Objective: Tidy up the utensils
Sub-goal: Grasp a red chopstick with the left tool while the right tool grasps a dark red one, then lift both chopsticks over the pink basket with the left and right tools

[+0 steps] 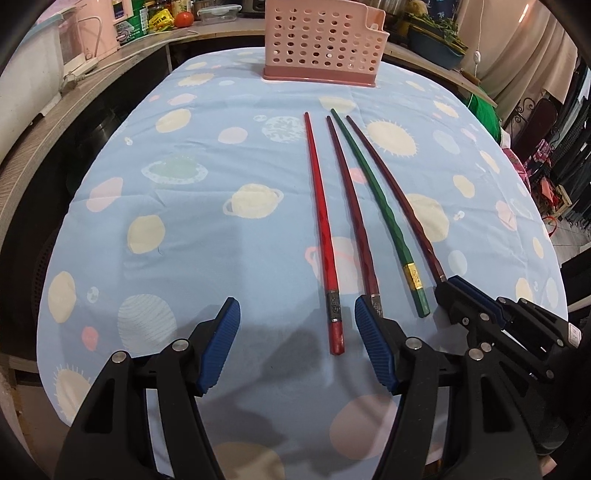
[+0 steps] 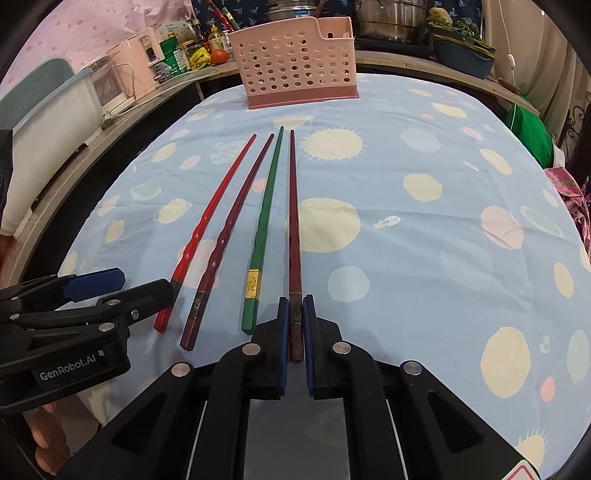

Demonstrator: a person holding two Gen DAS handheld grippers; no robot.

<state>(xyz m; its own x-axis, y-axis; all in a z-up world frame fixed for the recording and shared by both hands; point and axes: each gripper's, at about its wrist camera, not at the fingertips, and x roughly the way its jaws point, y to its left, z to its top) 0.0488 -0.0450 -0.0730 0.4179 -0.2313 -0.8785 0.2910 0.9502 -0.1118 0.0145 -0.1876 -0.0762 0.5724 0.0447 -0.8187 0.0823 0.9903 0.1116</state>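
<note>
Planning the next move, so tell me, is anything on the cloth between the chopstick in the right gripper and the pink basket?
Nothing visible. The right gripper is shut on the dark red chopstick, and the cloth from its far tip to the pink basket is bare. The green chopstick lies beside it, not across.

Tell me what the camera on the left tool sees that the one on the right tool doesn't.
Only the left view shows the left gripper from behind, its jaws wide open around the thick end of the red chopstick without touching it.

Only the right view shows the right gripper close up, shut on the end of the outermost dark red chopstick, and the steel pots behind the table.

Both show four chopsticks, including the green one, lying on the blue tablecloth, with the pink basket beyond.
</note>
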